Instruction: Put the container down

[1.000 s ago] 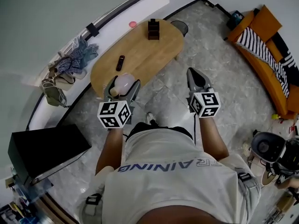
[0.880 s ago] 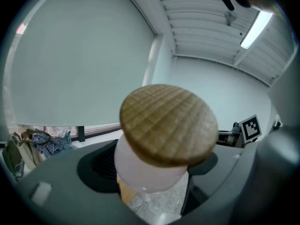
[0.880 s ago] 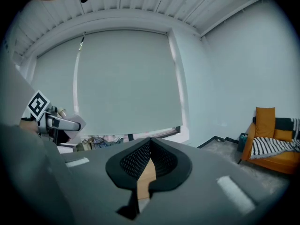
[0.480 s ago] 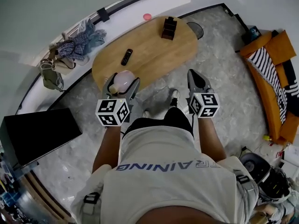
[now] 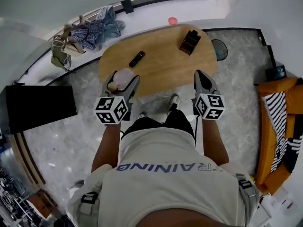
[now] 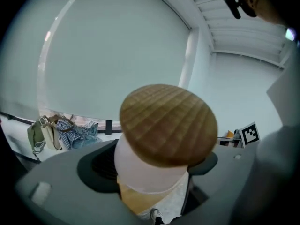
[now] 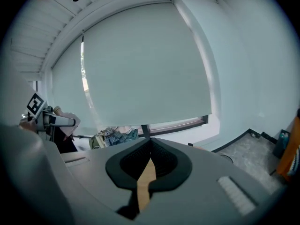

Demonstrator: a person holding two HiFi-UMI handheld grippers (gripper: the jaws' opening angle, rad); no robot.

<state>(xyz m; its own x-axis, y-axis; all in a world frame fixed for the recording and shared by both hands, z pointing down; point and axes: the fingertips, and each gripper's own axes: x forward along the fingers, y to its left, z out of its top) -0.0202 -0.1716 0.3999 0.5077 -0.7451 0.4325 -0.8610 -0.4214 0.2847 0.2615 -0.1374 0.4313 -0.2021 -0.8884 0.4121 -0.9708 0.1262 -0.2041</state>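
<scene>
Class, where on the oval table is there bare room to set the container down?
Bare wood lies between the remote and the box, and along the table's near edge right of the container. Tightest round the remote.

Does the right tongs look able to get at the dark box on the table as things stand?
Probably yes. The right tongs are empty and shut, at the table edge; only bare wood lies between them and the box. They would have to open first.
</scene>
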